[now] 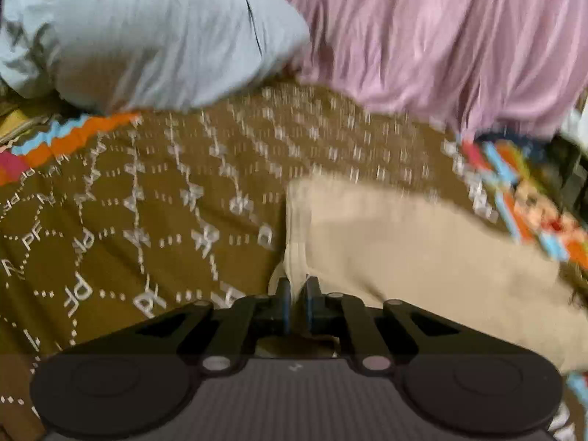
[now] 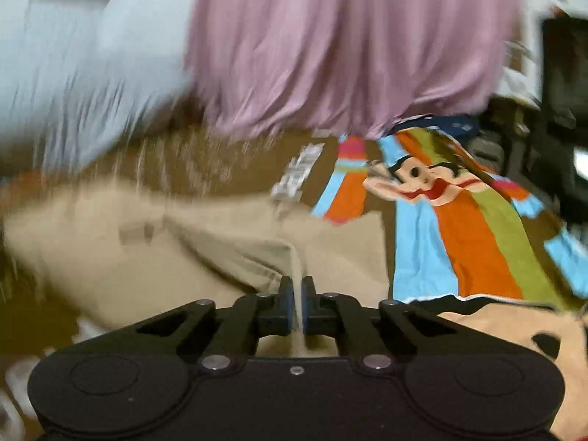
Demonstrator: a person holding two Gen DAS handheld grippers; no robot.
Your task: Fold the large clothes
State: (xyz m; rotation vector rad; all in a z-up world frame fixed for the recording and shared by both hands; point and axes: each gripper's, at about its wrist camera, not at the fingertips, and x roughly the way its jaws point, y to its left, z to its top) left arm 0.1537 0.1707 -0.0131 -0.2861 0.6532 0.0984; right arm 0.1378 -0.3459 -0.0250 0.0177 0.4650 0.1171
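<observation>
Left wrist view: the left gripper point(image 1: 297, 286) has its jaws drawn nearly together, pinching the near edge of a beige garment point(image 1: 422, 250) at a seam that runs away from the camera. The garment lies spread on a brown patterned bedspread point(image 1: 147, 202), extending to the right of the gripper. Beyond it, a light blue cloth point(image 1: 158, 36) sits at upper left and a pink cloth point(image 1: 441, 36) at upper right, their edges meeting near the centre. A striped multicolour border point(image 1: 73, 136) of the bedspread shows at left. Right wrist view: the right gripper point(image 2: 297, 286) has its jaws pressed onto a thin raised fold of the same beige garment point(image 2: 128, 257), which spreads mostly to the left. To the right lies a bright striped cloth with a cartoon monkey face point(image 2: 459, 228). The pink cloth point(image 2: 349, 44) and light blue cloth point(image 2: 73, 73) lie beyond. Both views are motion-blurred.
</observation>
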